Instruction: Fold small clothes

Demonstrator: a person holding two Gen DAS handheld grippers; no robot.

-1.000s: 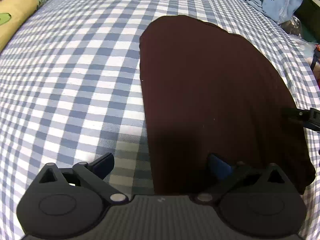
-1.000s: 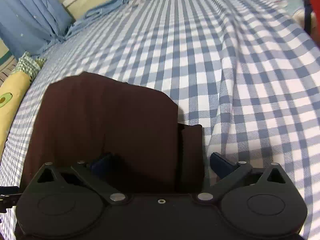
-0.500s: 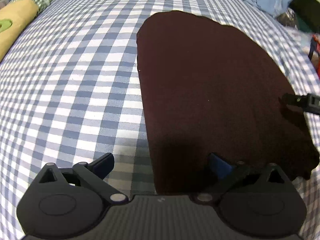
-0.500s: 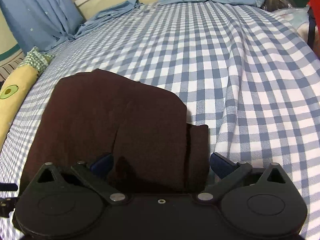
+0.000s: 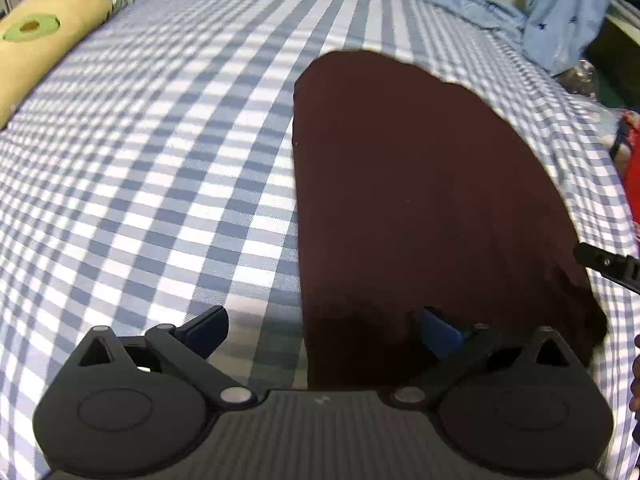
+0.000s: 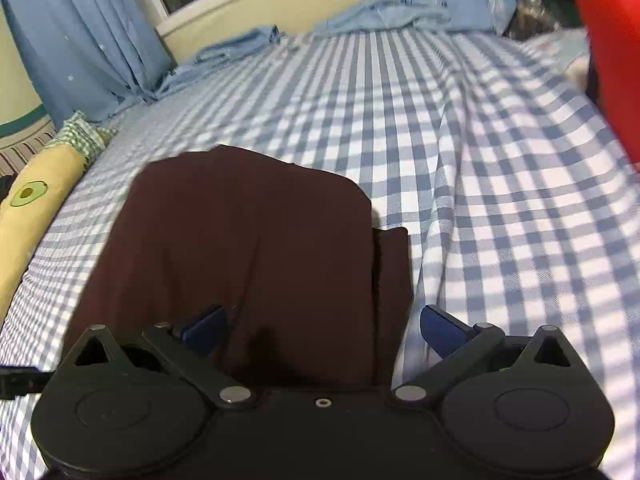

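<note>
A dark maroon garment (image 5: 420,200) lies folded flat on the blue-and-white checked bedsheet (image 5: 160,160). My left gripper (image 5: 320,330) is open above the garment's near left corner, one finger over the sheet and the other over the cloth. In the right wrist view the same garment (image 6: 248,240) shows a narrow folded flap (image 6: 394,272) along its right edge. My right gripper (image 6: 324,328) is open over the garment's near right edge, holding nothing. A tip of the right gripper (image 5: 608,264) pokes in at the right of the left wrist view.
A yellow avocado-print bolster (image 5: 44,44) with a green checked end lies at the far left. Light blue star-print cloth (image 5: 560,8) is bunched at the bed's far edge by a cream frame (image 6: 300,8). Blue curtains (image 6: 88,40) hang at left. A red sleeve (image 6: 608,40) shows at right.
Both grippers have drawn back and risen from the garment, so more of the bed, the bolster and the curtains show. The garment lies still. Both stay open.
</note>
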